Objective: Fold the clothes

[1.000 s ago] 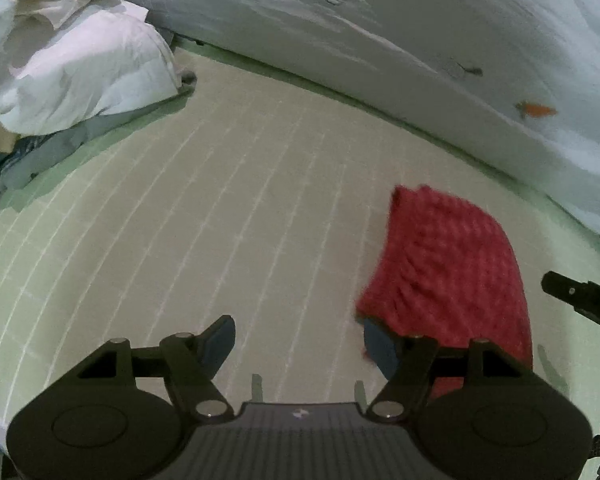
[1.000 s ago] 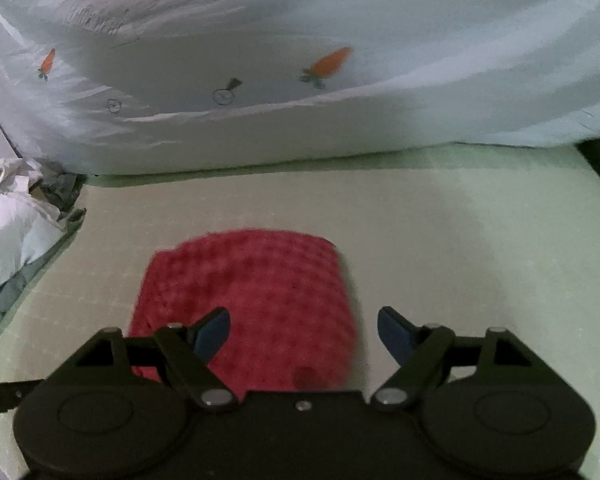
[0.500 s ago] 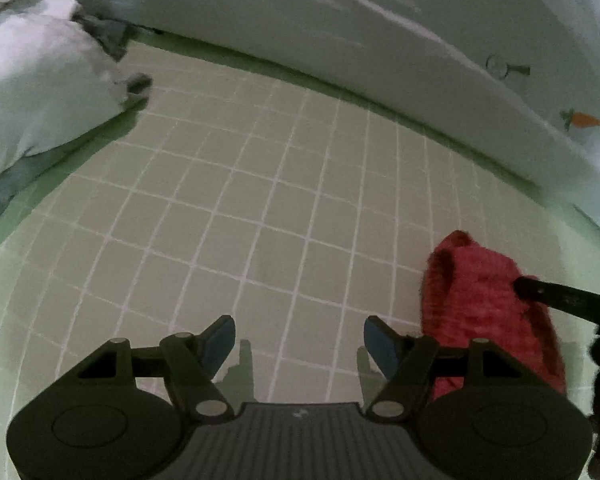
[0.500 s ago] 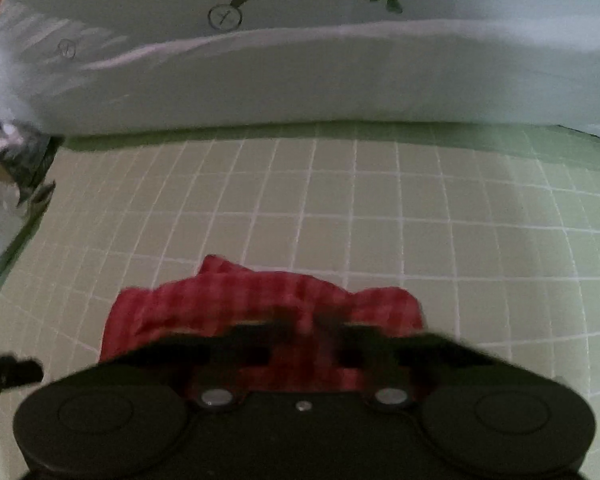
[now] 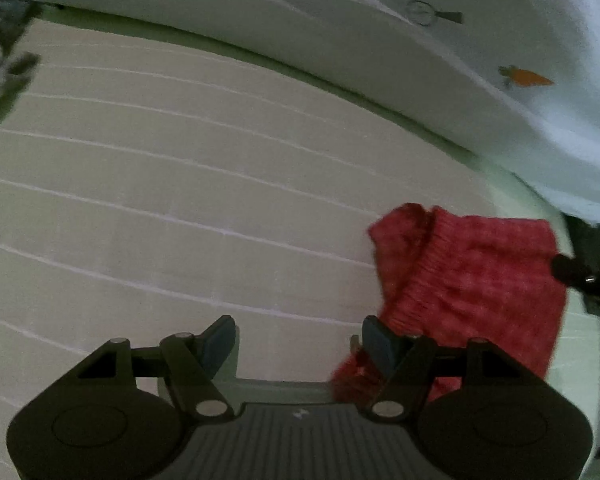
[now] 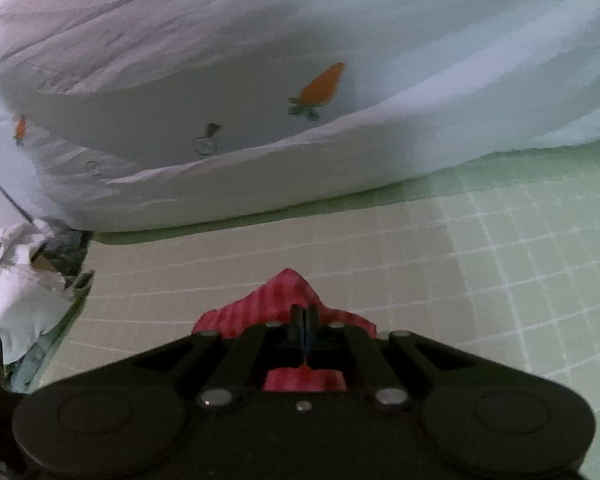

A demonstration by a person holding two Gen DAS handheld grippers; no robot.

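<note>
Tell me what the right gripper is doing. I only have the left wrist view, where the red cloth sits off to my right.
Observer: The right gripper is shut on the red cloth, pinching a peak of it.
Operator: Report what lies past it.
Observer: A white sheet with an orange carrot print stands behind the grid mat.
Operator: Check its left side.
Observer: A crumpled white garment pile lies at the mat's left edge.
</note>
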